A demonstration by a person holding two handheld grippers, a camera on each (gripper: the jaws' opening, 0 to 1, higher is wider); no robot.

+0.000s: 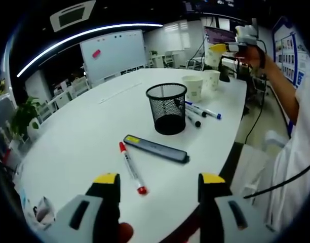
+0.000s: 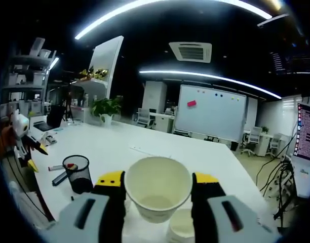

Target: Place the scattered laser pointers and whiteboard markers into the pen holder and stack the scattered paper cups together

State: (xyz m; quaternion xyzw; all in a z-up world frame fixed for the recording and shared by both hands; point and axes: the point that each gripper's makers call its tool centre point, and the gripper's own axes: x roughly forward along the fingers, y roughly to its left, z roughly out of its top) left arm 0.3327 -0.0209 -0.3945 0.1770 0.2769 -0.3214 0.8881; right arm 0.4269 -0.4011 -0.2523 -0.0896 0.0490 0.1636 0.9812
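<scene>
On the smooth white worktop (image 1: 84, 136), a slim red-capped whiteboard marker (image 1: 130, 167) lies left of the black wire-mesh pen holder (image 1: 167, 108). Left claw (image 1: 157, 179) is released. Right claw (image 2: 158, 182) is clenched around a tapered white paper cup (image 2: 157, 194).

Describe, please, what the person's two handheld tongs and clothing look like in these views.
Both tongs have grey bodies with dark slots and black jaws capped in yellow: the left tongs and the right tongs. In the left gripper view, the person wears a white sleeve, and a black cable runs across it.
</scene>
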